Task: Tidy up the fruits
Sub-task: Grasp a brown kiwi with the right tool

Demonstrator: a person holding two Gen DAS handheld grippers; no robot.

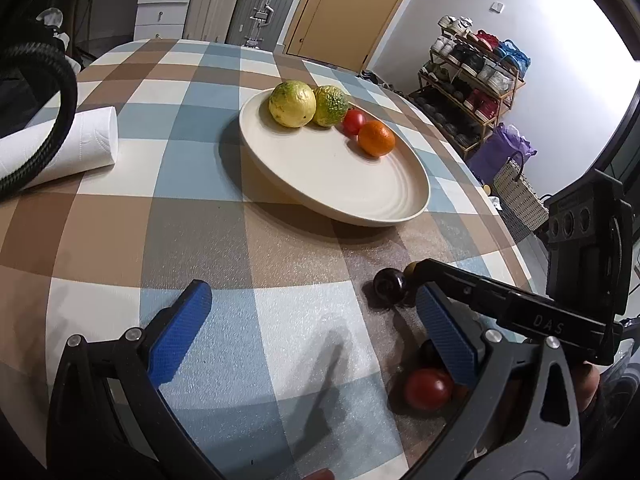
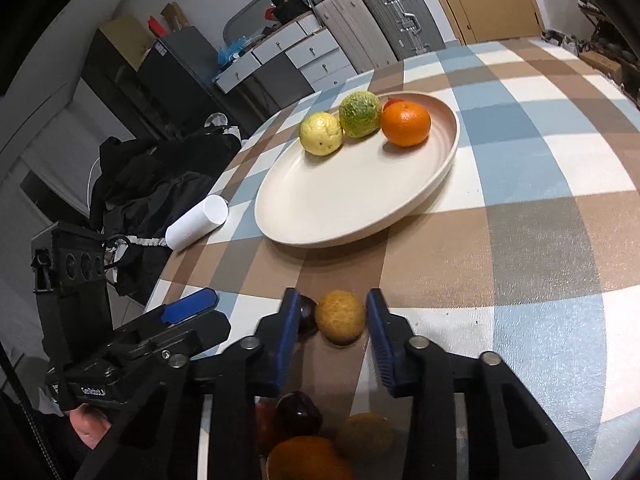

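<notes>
- The right gripper (image 2: 334, 334) stood with its jaws parted around a small yellow-brown fruit (image 2: 341, 316) on the checked tablecloth (image 2: 540, 240); a gap showed on each side, so nothing was grasped yet.
- A dark plum-like fruit (image 2: 307, 316) lay touching that fruit at its 9 o'clock, right against the left pad. Closing there would likely have pinched both, or flicked the dark one away across the cloth.
- The round fruit could have rolled out toward 12 o'clock if the pads met it off-centre.
- The left gripper (image 1: 312, 332) hung released and empty above the cloth, its right finger close over the right gripper's arm; the two tools risked knocking together during a lift.
- A red tomato (image 1: 427, 389) sat below that finger, at the view's 5 o'clock, with more fruit heaped close under the right gripper; a careless sweep might have scattered them.
- The cream plate (image 2: 352, 216), at 12 o'clock from the right gripper, already held a yellow fruit (image 2: 321, 133), a green fruit (image 2: 360, 114), an orange (image 2: 405, 124) and a tomato behind it. A drop from height could have sent the new fruit rolling into them.
</notes>
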